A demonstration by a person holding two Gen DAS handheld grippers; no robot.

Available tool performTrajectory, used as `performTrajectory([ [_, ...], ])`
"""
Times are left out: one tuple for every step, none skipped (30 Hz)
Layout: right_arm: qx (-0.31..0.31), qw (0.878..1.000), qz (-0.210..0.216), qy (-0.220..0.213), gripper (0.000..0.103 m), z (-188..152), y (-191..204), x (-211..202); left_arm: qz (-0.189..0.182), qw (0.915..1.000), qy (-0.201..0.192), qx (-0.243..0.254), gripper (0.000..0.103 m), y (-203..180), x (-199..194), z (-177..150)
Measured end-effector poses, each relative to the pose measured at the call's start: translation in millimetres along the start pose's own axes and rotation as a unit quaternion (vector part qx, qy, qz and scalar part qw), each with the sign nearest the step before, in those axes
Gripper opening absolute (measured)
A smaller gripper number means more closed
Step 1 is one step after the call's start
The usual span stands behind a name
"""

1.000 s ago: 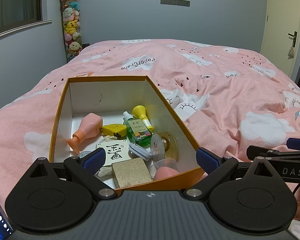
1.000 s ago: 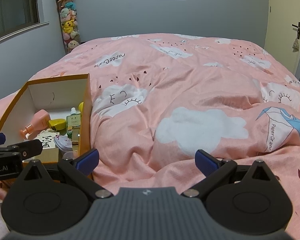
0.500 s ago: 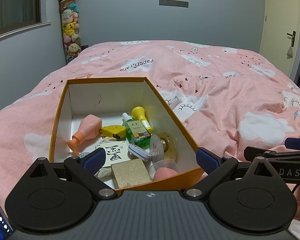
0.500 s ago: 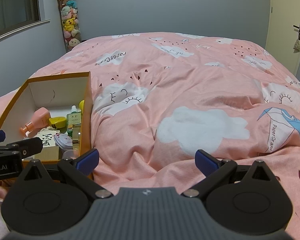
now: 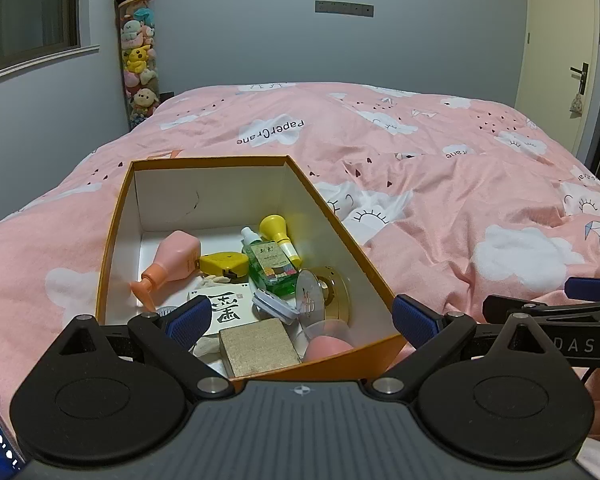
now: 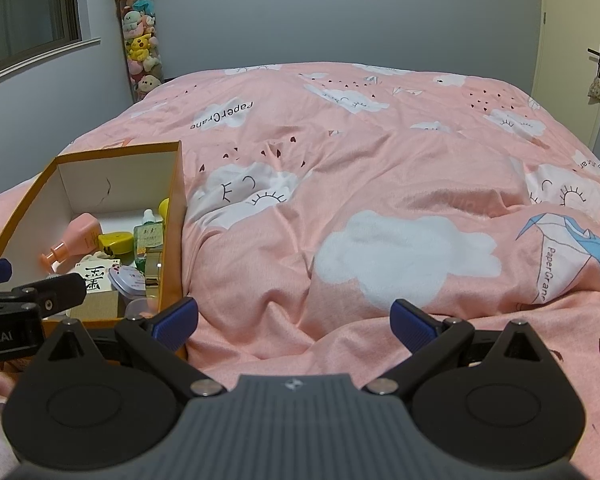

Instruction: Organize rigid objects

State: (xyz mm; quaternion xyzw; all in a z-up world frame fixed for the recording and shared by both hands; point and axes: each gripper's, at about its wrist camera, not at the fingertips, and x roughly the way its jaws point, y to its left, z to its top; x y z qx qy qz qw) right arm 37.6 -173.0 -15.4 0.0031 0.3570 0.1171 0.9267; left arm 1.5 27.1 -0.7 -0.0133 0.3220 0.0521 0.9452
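An orange cardboard box (image 5: 120,216) with white inside sits on the pink bed. It holds a pink pump bottle (image 5: 172,260), a yellow tape measure (image 5: 224,264), a green liquid bottle (image 5: 270,266), a yellow bulb-shaped bottle (image 5: 278,232), a white card with a Chinese character (image 5: 228,306), a tan block (image 5: 258,346), a gold round tin (image 5: 332,294) and a pink cup (image 5: 328,346). My left gripper (image 5: 300,318) is open and empty over the box's near edge. My right gripper (image 6: 294,320) is open and empty over the bedcover, right of the box (image 6: 176,208).
The pink cloud-print duvet (image 6: 380,200) covers the whole bed. A tall clear tube of plush toys (image 5: 138,64) stands in the far left corner by the window. A door (image 5: 560,60) is at the far right.
Both grippers have drifted slightly, so the views have shifted a little. The box and its contents have not moved. Both grippers stay open.
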Motion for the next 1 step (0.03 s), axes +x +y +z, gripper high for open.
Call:
performTrajectory([
  [0.0, 1.0, 0.0, 0.0, 0.1, 0.0, 0.0, 0.0, 0.0, 1.0, 0.0, 0.001, 0.103, 0.7, -0.2, -0.1],
])
